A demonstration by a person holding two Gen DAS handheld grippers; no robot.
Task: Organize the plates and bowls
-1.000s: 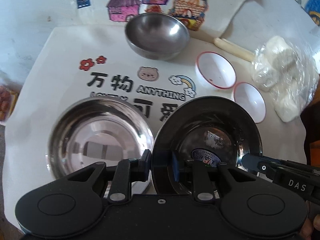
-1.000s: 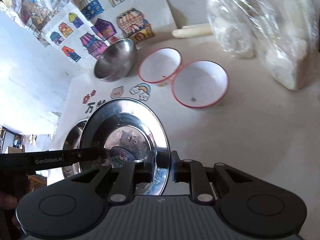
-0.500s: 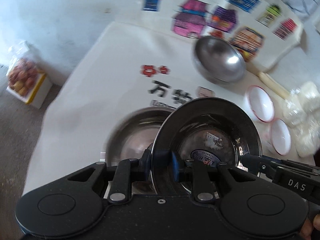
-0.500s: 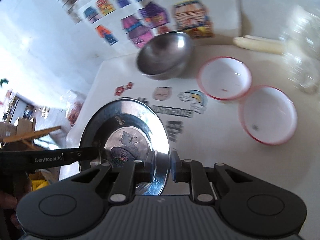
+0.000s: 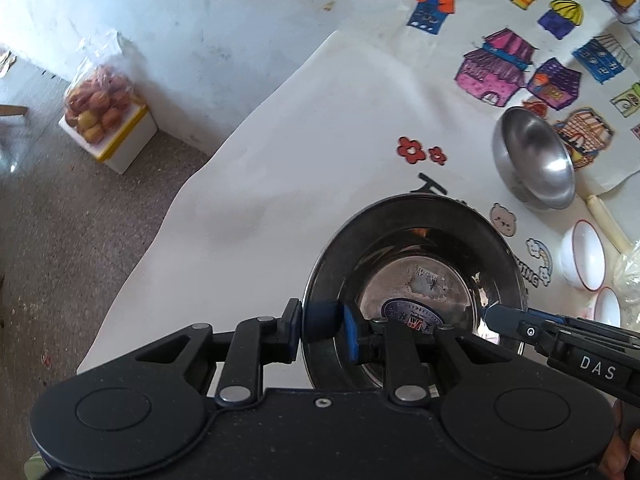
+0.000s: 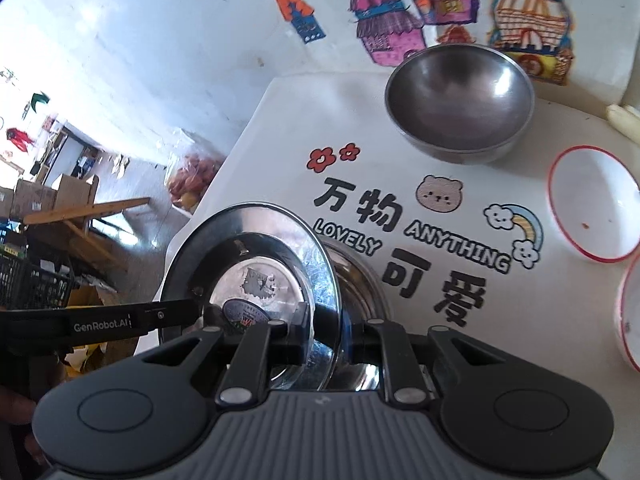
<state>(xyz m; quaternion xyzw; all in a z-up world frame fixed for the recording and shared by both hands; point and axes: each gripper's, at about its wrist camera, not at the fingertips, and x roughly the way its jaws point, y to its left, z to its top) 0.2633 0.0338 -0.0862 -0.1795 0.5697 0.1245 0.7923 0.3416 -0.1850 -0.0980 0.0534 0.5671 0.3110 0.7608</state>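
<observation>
Left wrist view: we are observing the left gripper (image 5: 322, 330) clamping the near rim of a stainless steel plate (image 5: 414, 284), one pad outside the rim and one inside. The right gripper (image 5: 490, 316) is entering from the right and pinching the opposite rim. The plate is being held above the white printed mat (image 5: 300, 152), hiding whatever lies beneath it. A deep steel bowl (image 5: 534, 160) and two red-rimmed white bowls (image 5: 582, 260) are sitting farther along the mat.

Right wrist view: we are seeing the right gripper (image 6: 324, 330) closed narrowly on the plate (image 6: 248, 268) rim, with the left gripper (image 6: 192, 306) holding the far edge. A second steel plate (image 6: 360, 276) is lying on the mat directly under and beside the held one, apparently the stacking target. The plate is hanging close to the table edge, with floor visible beyond.

Risk, in our judgement: both grips are biting only thin, slick rim. Any uneven pull between the hands could be twisting the plate free, dropping it onto the lower plate or off the table edge.
</observation>
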